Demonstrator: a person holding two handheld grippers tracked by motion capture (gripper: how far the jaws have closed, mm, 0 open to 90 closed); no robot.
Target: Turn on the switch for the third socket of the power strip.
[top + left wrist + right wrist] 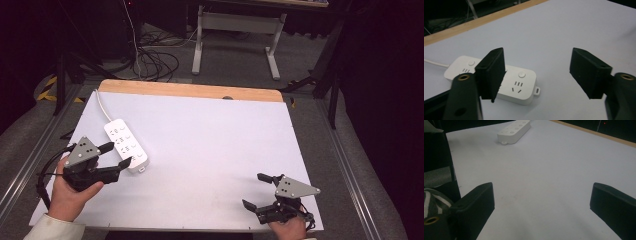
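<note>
A white power strip [126, 145] with several sockets lies on the left part of the white table [210, 150], its cord [102, 106] running to the far left. My left gripper [119, 154] is open right at the strip's near end. In the left gripper view the power strip [520, 83] lies just beyond and partly behind the left jaw, and the left gripper [537, 63] has only bare table in its gap. My right gripper [252, 190] is open and empty near the front right edge. From the right gripper [541, 197], the power strip [514, 131] lies far off.
The table has a wooden strip [190, 90] along its far edge. Beyond it on the floor are loose cables [155, 62] and the white legs of a desk [235, 35]. Metal rails [350, 165] run along both sides of the table.
</note>
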